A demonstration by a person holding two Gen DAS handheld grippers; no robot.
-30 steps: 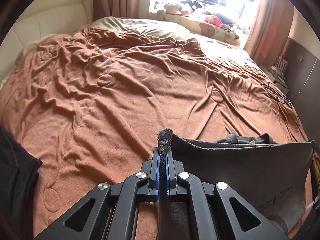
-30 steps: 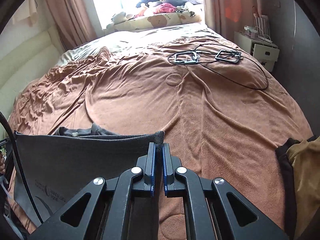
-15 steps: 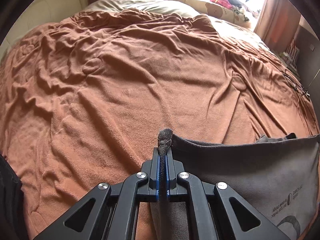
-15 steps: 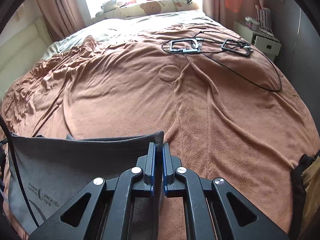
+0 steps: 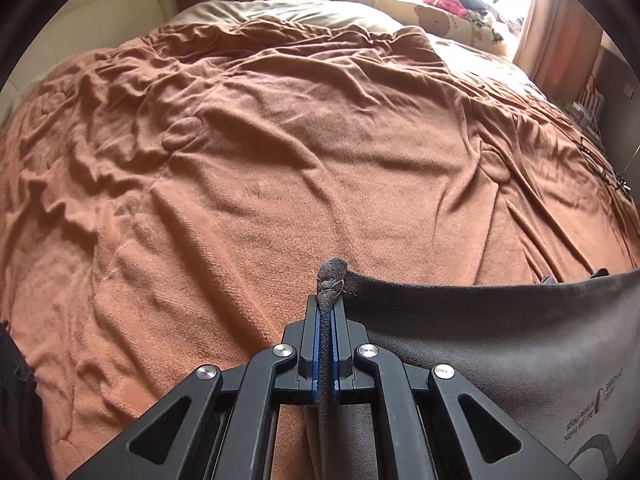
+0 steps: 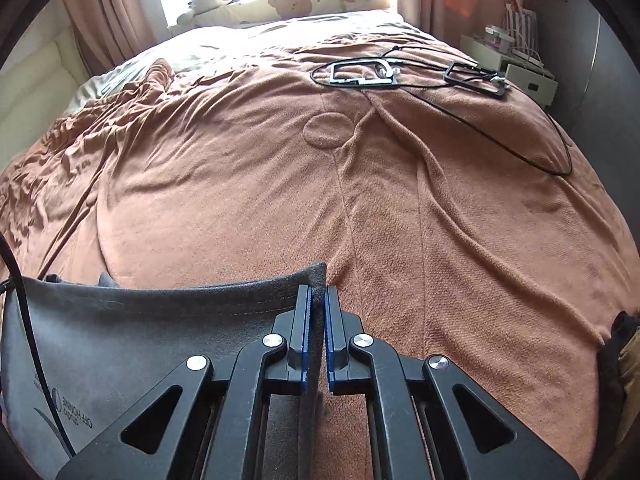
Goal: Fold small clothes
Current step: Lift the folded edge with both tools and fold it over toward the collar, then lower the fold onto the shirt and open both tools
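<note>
**Both grippers pinch the grey garment over the bed's near edge**

I have my left gripper [image 5: 327, 300] pressed together on one top corner of the grey garment [image 5: 500, 344]; a bunched nub of cloth pokes out just past the fingertips. My right gripper [image 6: 317, 300] is pinched on the opposite top corner, with the cloth [image 6: 140, 328] caught between its blue pads. Between the two, the garment's top hem runs in a shallow sagging line and the rest hangs down toward me, over the near edge of the bed. A small printed logo [image 6: 76, 420] shows on the lower part of the fabric, reading mirrored or upside down from my side.

The bed is covered by a rumpled brown blanket [image 5: 280, 152]. Toward its far right corner lie two dark frame-like items [image 6: 362, 74] with a thin black cable [image 6: 500, 144] looping around them. A patterned bolster [image 6: 292, 4] sits along the far edge under the bright window. At the near right edge I see dark and tan clothing [image 6: 624, 360].
</note>
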